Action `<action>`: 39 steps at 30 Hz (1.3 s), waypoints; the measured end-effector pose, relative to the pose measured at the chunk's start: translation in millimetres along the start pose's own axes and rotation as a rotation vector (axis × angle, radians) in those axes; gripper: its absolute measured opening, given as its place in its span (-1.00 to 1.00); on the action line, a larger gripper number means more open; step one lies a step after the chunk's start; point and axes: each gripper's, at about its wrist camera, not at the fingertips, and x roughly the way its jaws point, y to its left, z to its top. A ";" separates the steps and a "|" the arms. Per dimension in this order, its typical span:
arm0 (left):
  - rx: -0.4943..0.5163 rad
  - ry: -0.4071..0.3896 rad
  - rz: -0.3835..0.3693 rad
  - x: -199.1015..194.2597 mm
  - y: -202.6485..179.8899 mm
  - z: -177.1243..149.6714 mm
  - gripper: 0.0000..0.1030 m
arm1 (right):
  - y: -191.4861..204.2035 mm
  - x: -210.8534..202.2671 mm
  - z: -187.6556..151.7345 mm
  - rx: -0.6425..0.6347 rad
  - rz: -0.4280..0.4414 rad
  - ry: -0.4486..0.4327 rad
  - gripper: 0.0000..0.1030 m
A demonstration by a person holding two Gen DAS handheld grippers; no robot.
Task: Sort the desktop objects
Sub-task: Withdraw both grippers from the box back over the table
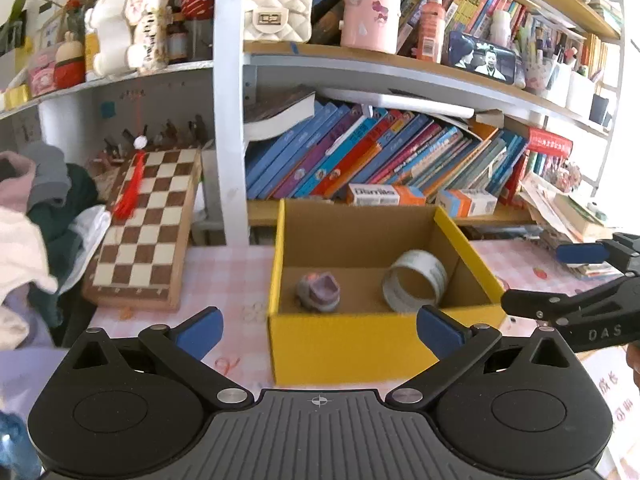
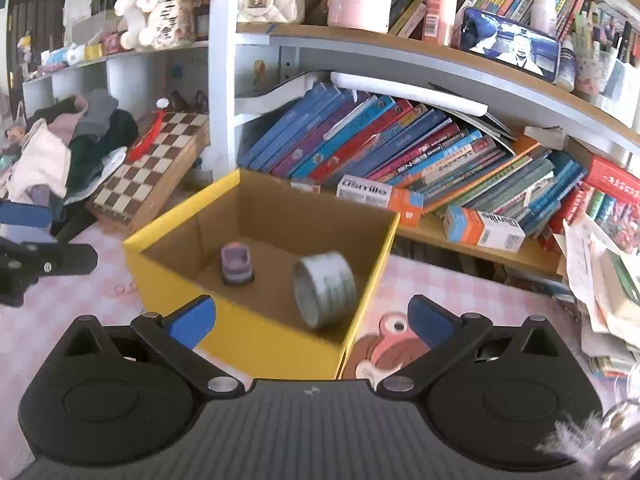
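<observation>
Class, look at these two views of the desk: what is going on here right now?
A person is tidying a cluttered desk with a hand-held gripper in each hand. Both the left gripper and the right gripper are open and empty, hovering near the yellow cardboard box. Inside the box lie a roll of tape and a small purple object. A chessboard leans beside the bookshelf.

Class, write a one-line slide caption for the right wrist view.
Open right gripper facing a yellow box that holds a tape roll and a small purple object.
</observation>
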 end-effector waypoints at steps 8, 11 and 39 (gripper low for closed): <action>-0.022 0.014 0.006 -34.8 1.0 -38.3 1.00 | 34.5 -38.1 -45.5 0.023 -0.047 0.002 1.00; 0.020 0.003 0.055 -47.3 -5.8 -54.2 1.00 | 46.6 -48.5 -64.5 0.028 -0.066 0.032 1.00; 0.070 0.026 0.025 -100.8 -20.1 -120.5 1.00 | 94.9 -111.5 -131.3 0.179 -0.172 0.123 1.00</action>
